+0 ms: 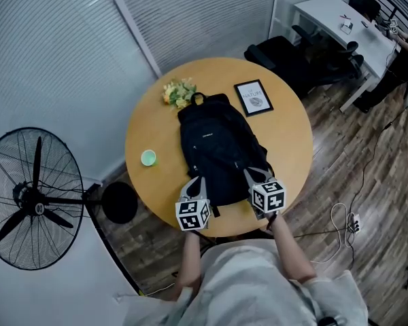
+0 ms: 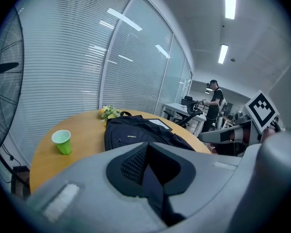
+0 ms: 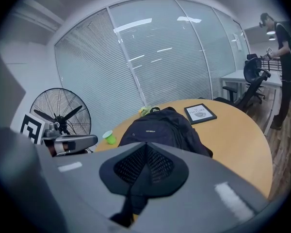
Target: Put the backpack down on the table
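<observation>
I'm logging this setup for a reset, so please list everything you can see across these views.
table: 1, round, wooden, middle of the head view
backpack: 1, black, lying flat mid-table
cup: 1, green, on the table left of the backpack
flowers: 1 bunch, yellow-green, by the backpack's top handle
framed picture: 1, black frame, on the table right of the flowers
fan: 1, black, on the floor left of the table
office chair: at least 1, black, beyond the table
desk: 1, white, far right
bystander: 1, dark clothes, at the desk
left tool: 1, grey, closed, apparently on a backpack strap
right tool: 1, grey, likewise
</observation>
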Action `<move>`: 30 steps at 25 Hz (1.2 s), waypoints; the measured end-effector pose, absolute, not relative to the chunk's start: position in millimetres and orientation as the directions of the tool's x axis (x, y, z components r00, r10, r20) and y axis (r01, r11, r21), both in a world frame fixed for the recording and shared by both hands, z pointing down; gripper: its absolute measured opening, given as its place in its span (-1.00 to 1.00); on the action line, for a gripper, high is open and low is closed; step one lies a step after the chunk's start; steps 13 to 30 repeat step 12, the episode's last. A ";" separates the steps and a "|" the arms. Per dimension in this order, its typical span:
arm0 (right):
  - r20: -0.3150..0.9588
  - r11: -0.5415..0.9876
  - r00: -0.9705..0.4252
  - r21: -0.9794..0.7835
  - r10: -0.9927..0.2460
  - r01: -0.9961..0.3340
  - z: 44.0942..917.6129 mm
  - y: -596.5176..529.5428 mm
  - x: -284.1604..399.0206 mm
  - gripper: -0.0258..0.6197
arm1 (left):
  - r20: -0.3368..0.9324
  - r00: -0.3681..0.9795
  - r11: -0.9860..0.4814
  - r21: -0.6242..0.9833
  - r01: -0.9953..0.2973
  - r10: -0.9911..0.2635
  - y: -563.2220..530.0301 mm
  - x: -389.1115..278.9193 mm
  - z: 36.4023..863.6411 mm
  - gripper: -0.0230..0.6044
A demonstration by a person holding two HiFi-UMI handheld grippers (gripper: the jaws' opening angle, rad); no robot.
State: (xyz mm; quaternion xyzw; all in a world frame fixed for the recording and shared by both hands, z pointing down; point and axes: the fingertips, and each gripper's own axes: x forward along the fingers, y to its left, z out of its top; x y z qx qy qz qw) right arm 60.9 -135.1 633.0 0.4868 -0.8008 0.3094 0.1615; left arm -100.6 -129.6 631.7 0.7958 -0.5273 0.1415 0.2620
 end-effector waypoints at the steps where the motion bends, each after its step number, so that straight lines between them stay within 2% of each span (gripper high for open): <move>1: 0.559 0.336 -0.475 -0.338 -0.680 -0.879 632.7 -134.7 60.6 -0.92 | 0.502 0.403 -0.306 0.267 -0.914 -0.765 -129.2 -101.1 631.6 -0.92; 30: 0.549 0.327 -0.469 -0.342 -0.691 -0.881 629.8 -138.0 65.8 -0.92 | 0.506 0.384 -0.289 0.259 -0.922 -0.772 -128.8 -104.7 632.6 -0.92</move>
